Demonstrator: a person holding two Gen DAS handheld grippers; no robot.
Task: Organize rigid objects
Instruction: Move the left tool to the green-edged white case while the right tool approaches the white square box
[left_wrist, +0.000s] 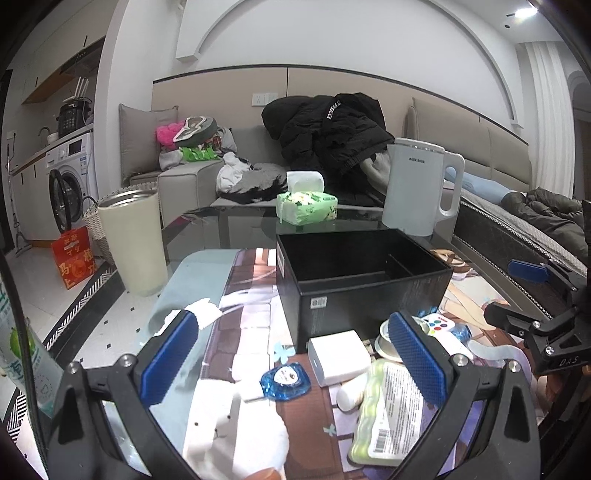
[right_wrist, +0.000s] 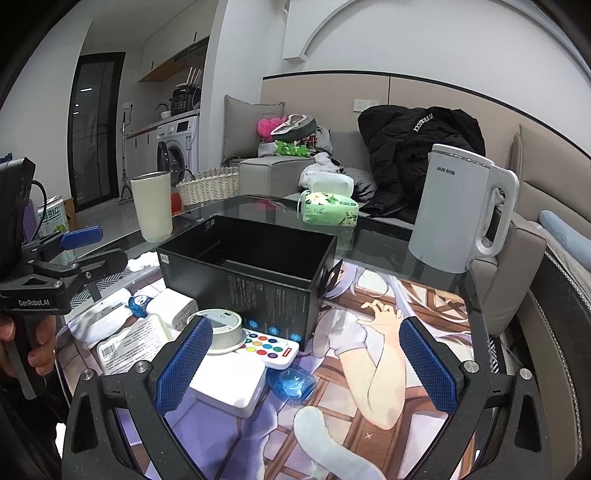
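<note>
An open, empty black box (left_wrist: 354, 306) (right_wrist: 273, 306) stands on the printed mat. Small items lie in front of it: a white adapter (left_wrist: 338, 356) (right_wrist: 177, 306), a blue round packet (left_wrist: 285, 381), a labelled green pack (left_wrist: 388, 410) (right_wrist: 129, 345), a round white device (right_wrist: 219, 328), a colour-button remote (left_wrist: 439, 325) (right_wrist: 269, 347) and a flat white box (right_wrist: 229, 387). My left gripper (left_wrist: 293, 356) (right_wrist: 96, 246) is open over the adapter and packet, holding nothing. My right gripper (right_wrist: 306, 365) (left_wrist: 517, 295) is open near the remote, flat box and a second blue packet (right_wrist: 291, 382).
A white kettle (left_wrist: 421, 188) (right_wrist: 461, 214) stands behind the box on the right, a cream tumbler (left_wrist: 135, 243) (right_wrist: 151, 206) on the left and a green tissue pack (left_wrist: 306, 208) (right_wrist: 328, 210) at the back. A hand (right_wrist: 33, 354) holds the left gripper. A sofa with clothes lies beyond.
</note>
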